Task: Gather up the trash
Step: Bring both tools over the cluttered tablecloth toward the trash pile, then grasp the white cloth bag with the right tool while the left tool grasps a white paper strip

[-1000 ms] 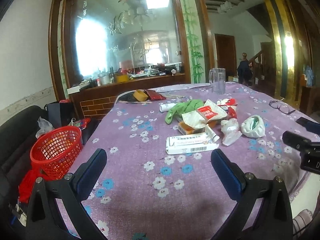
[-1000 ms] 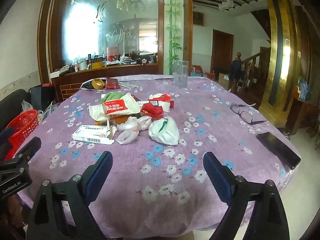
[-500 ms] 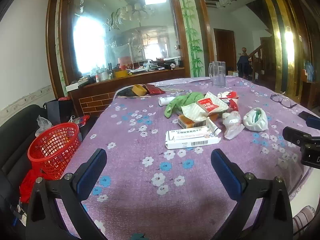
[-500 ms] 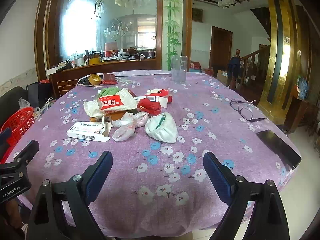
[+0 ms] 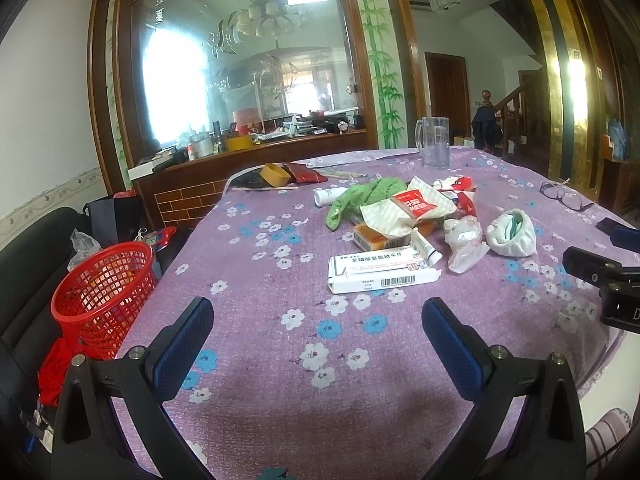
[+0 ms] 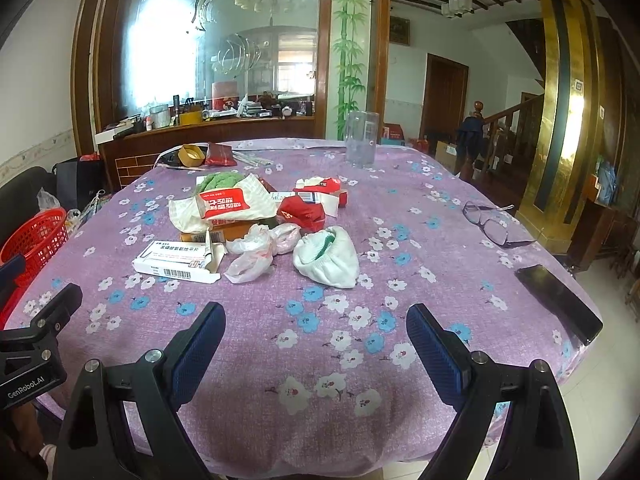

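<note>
Red basket point(image 5: 102, 288) off table's point(image 5: 260, 400) left edge, low, presumably placed to receive trash. Left hand-held gripper point(image 5: 318, 330) spread wide, empty, aimed at white carton point(image 5: 382, 273). Trash heap point(image 6: 260, 220) mid-table, untouched. Right hand-held gripper point(image 6: 316, 344) likewise spread, empty, short of white wad point(image 6: 326, 256). Glasses point(image 6: 496, 222), phone point(image 6: 558, 302) well apart, likely not trash.

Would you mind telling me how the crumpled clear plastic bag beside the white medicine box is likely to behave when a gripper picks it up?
The plastic bag looks thin and crumpled, so it will probably be floppy and deform when pinched. It seems nearly empty, so likely very light. It lies against the medicine box, so dragging might nudge that.
</note>
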